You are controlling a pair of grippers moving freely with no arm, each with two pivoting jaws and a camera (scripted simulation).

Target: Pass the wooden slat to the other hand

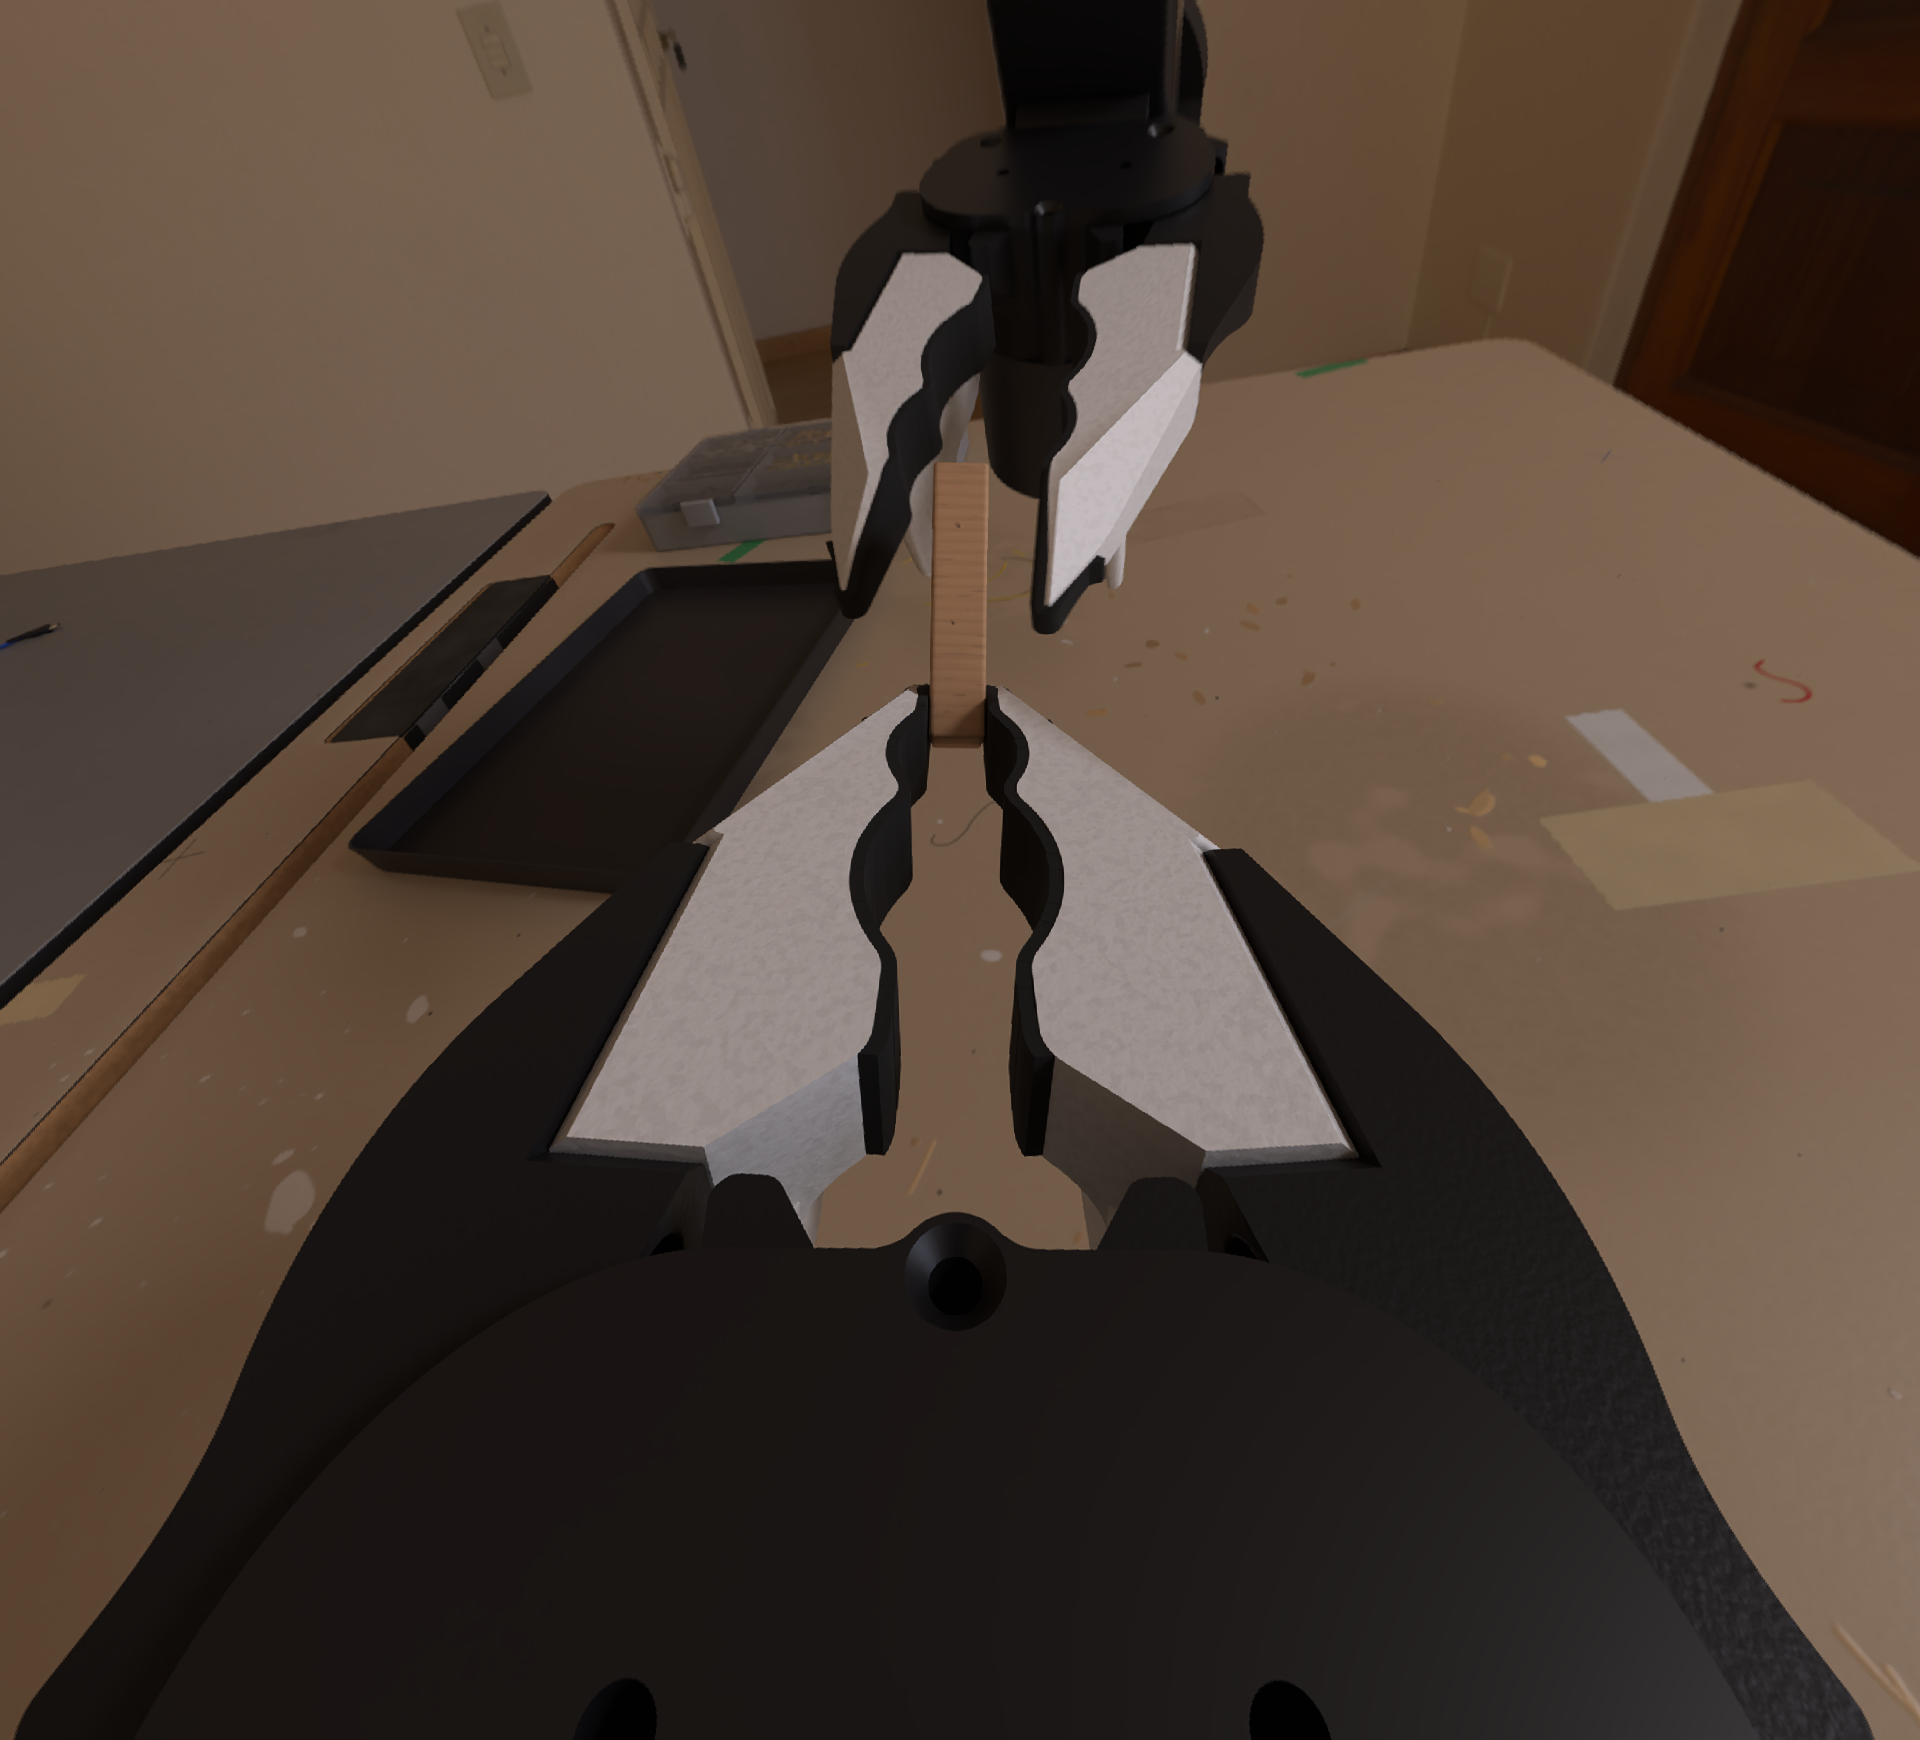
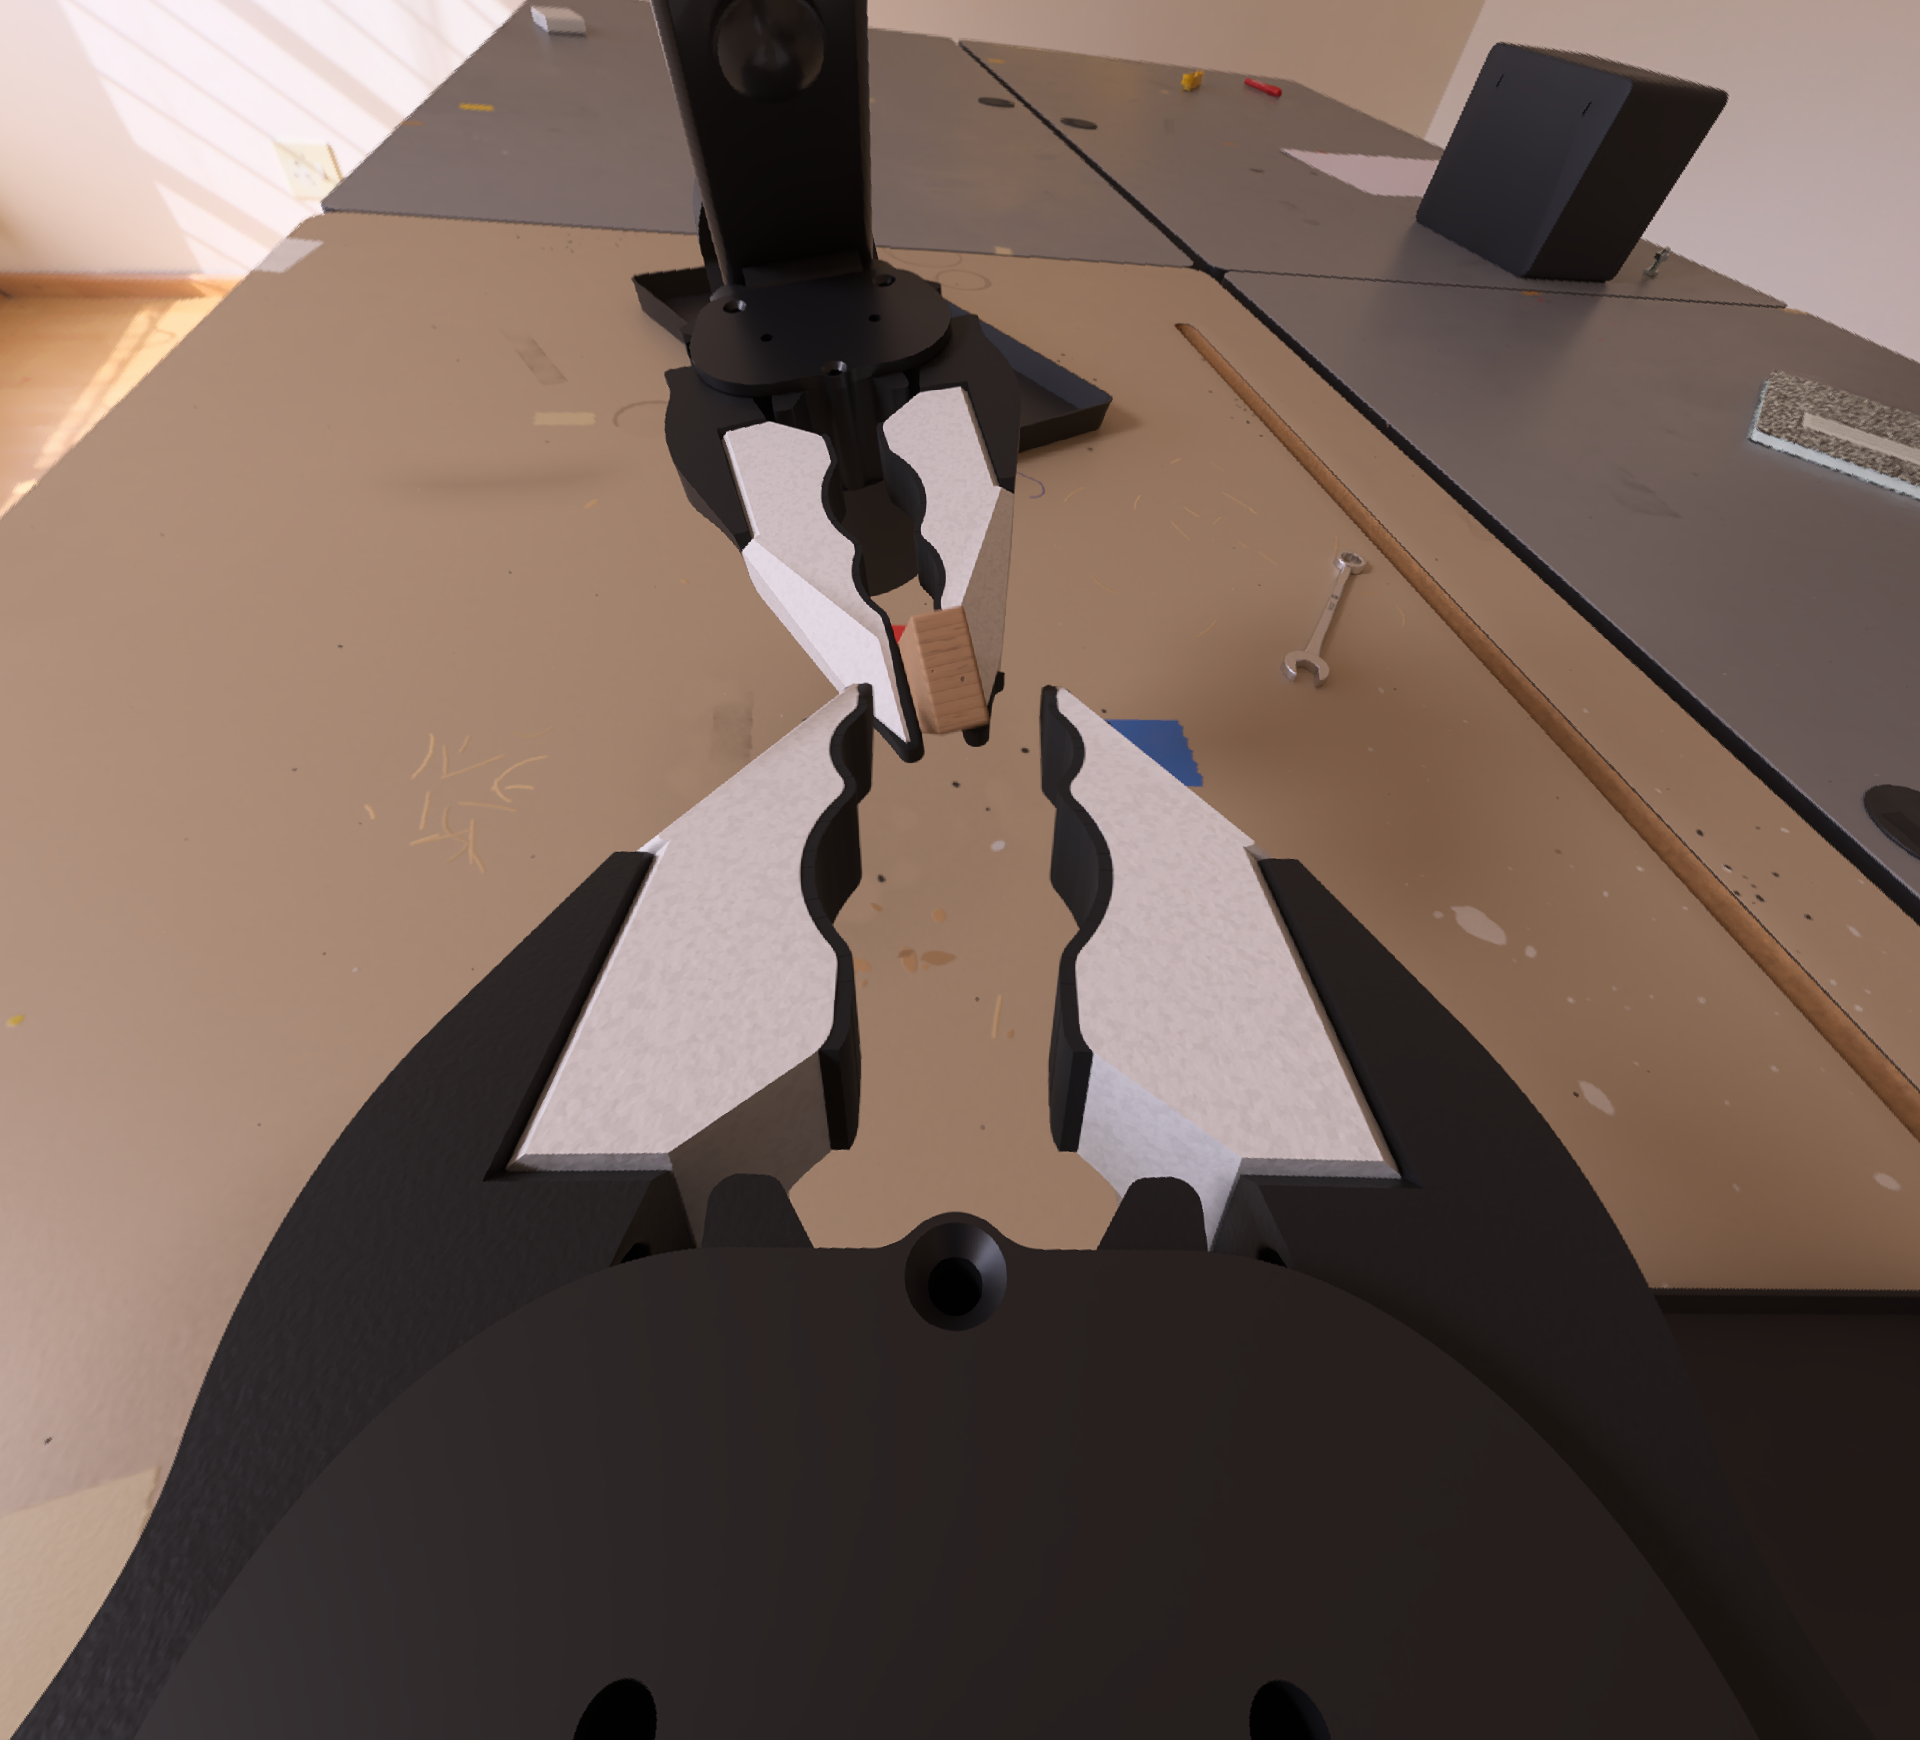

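Tan tabletop (image 1: 1455, 547) | left claw (image 1: 956, 714) pinching wooden slat (image 1: 958, 589) | right claw (image 2: 954, 703) wide, flanking slat's far end, untouched

Two black grippers with white finger faces

The left gripper (image 1: 956, 703) and right gripper (image 2: 954, 703) each have a matte black, rounded body, a round recessed screw hole at 6 o'clock from the fingertips, speckled white wedge-shaped fingers (image 1: 727, 963), and wavy black inner pads (image 2: 831, 859).

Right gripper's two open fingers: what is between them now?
In the left wrist view, the wooden slat's far end stands between the right gripper's open fingers, apart from both; the left gripper clamps its near end.
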